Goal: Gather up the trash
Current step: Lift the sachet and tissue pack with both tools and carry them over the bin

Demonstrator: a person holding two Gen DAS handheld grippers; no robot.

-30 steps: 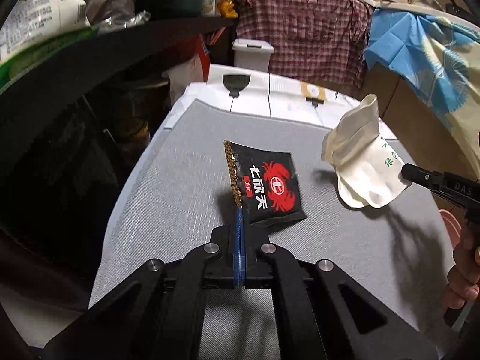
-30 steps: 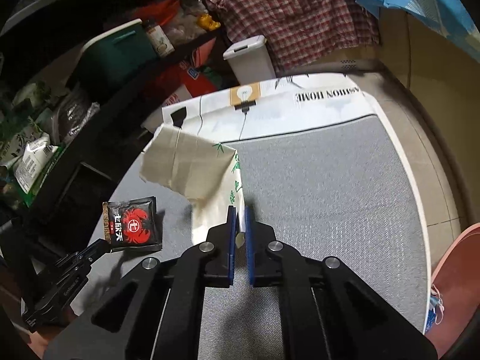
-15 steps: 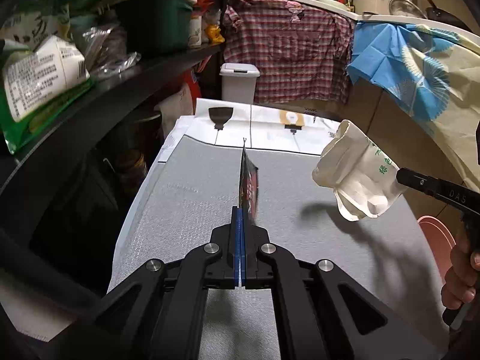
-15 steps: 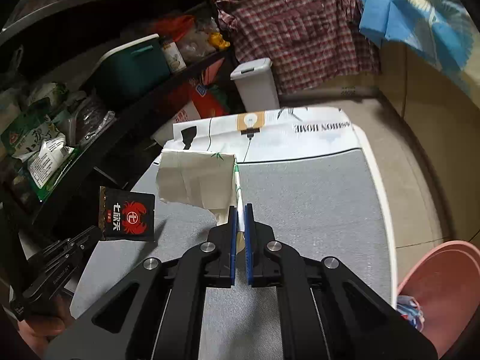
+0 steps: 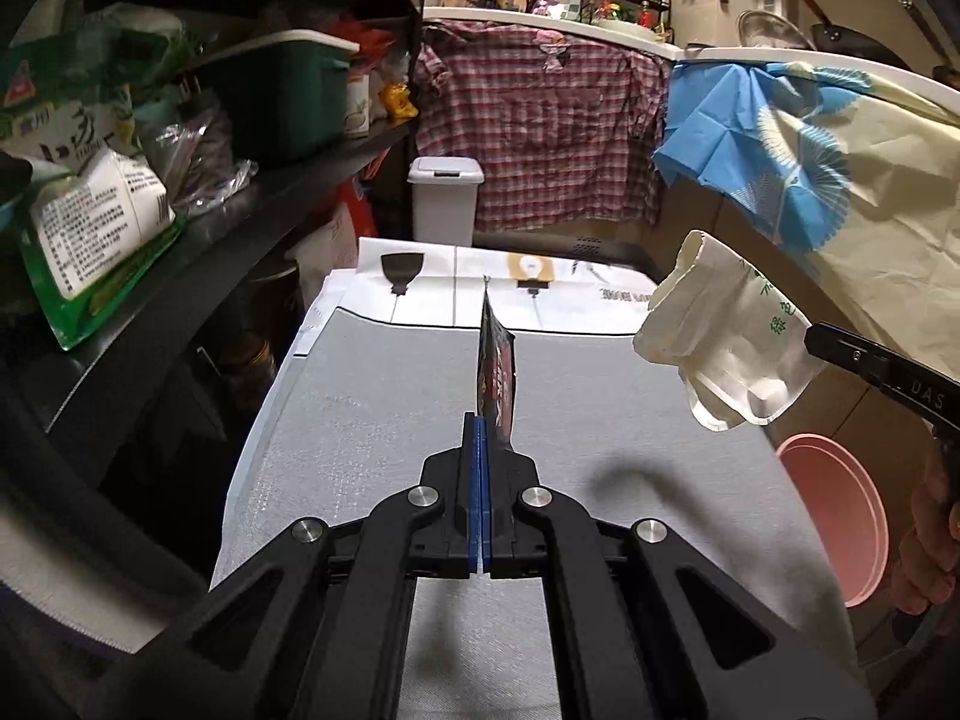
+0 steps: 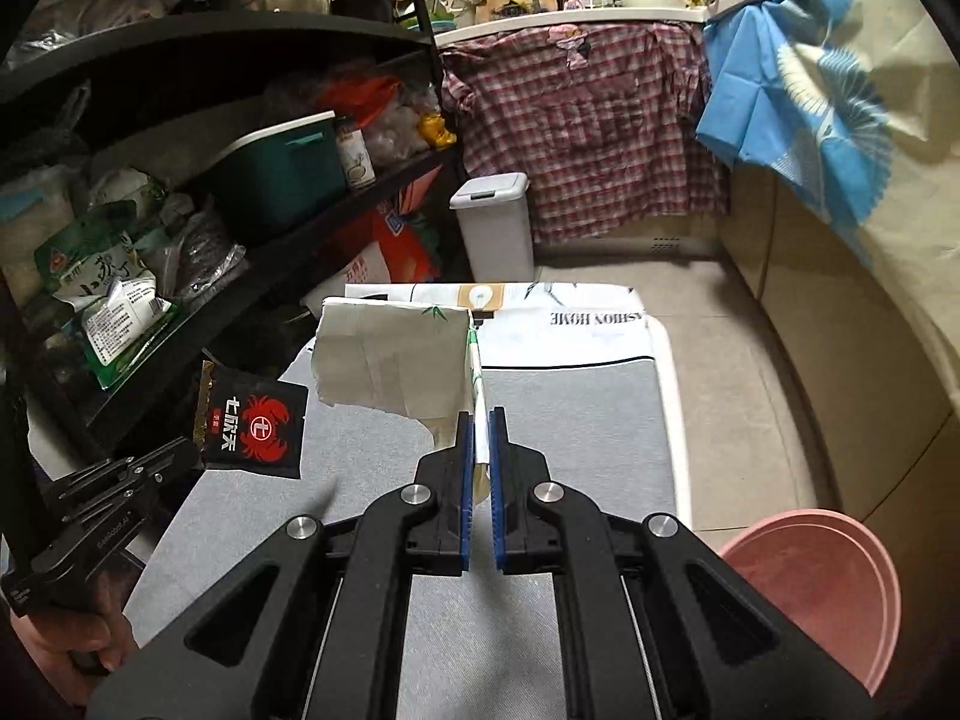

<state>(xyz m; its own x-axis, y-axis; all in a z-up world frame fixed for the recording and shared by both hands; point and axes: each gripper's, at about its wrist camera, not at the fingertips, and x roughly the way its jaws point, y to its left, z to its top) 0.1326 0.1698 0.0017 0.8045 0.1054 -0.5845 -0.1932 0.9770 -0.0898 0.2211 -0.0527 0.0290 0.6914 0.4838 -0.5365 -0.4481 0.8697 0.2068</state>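
Trash here is two pieces, both held up off the grey mat (image 5: 372, 420): a black snack wrapper (image 6: 252, 426) with a red crab logo, and a crumpled cream paper bag (image 5: 726, 348) with green print. Left gripper (image 5: 482, 438) has its blue pads pressed together on the lower edge of the wrapper, which stands edge-on in the left wrist view and shows its printed face in the right wrist view. Right gripper (image 6: 478, 438) is clamped on a thin edge of the paper bag, a narrow slit showing between its pads; the bag spreads to the left of the fingers and hangs clear of the mat. Both pieces are in the air, well apart from each other, above the mat, which lies on a white printed sheet (image 6: 576, 315) on the tiled floor. A pink basin (image 6: 840, 588) sits on the floor just beside the mat's right edge. A small white lidded bin (image 5: 445, 204) stands beyond the mat's far end, in front of a hanging plaid cloth (image 5: 540, 132). Black shelving (image 6: 180, 192) packed with bags and a green box runs along the left
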